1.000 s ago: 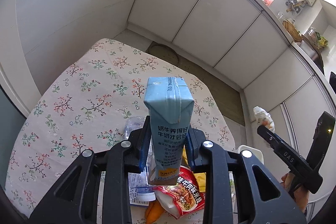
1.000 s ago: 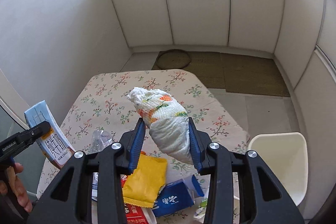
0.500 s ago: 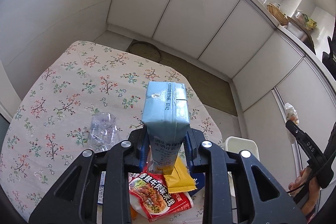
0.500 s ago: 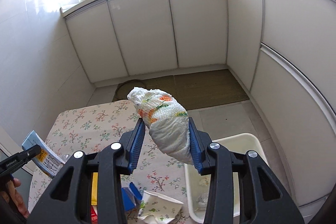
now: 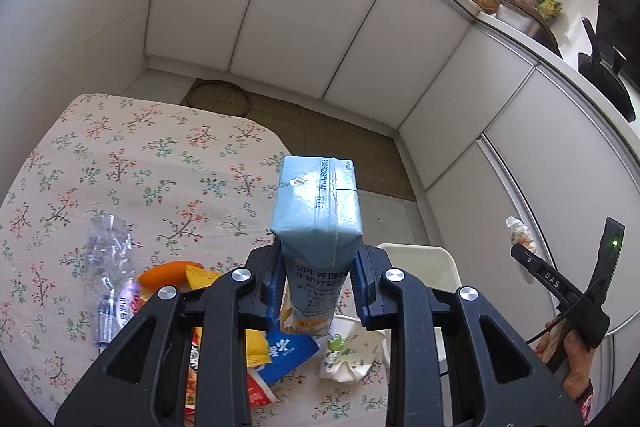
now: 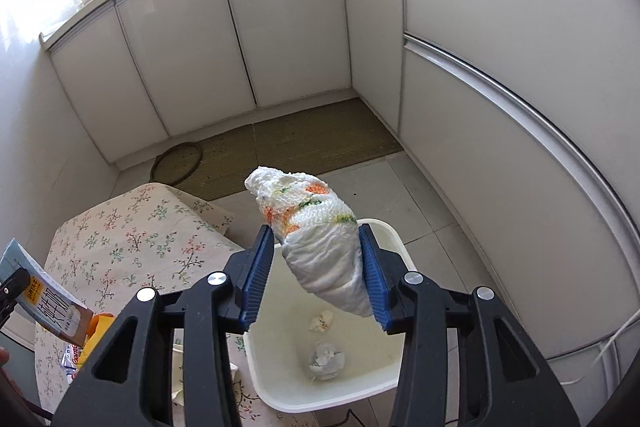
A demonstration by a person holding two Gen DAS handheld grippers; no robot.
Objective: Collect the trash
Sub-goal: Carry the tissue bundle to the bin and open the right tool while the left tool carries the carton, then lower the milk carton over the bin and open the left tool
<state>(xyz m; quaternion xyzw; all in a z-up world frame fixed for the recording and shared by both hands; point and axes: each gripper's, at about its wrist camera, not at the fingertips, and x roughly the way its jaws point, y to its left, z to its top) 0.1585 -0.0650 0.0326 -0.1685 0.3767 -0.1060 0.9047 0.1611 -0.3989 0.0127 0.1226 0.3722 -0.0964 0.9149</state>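
My left gripper (image 5: pixel 318 275) is shut on a light blue milk carton (image 5: pixel 318 211), held upright above the right edge of the floral table (image 5: pixel 120 163). My right gripper (image 6: pixel 316 247) hangs over the white bin (image 6: pixel 384 231) on the floor. Its jaws are opening around a crumpled white tissue wad (image 6: pixel 316 227) with orange and green print. A gap shows at the left pad, and the wad still leans on the right pad. From the left wrist view, the bin (image 5: pixel 420 259) lies just beyond the carton, and the right gripper (image 5: pixel 536 267) is at the far right.
Trash lies on the table near me: a crushed clear bottle (image 5: pixel 108 267), orange peel (image 5: pixel 168 273), a yellow wrapper (image 5: pixel 256 347), a blue packet (image 5: pixel 288 351), a paper cup (image 5: pixel 348 351). Two crumpled tissues (image 6: pixel 326 361) lie in the bin. White cabinets wall the floor.
Both grippers have swung right, away from the table. The bin has come under the right gripper, whose jaws have widened off the wad's left side. The carton stays clamped.
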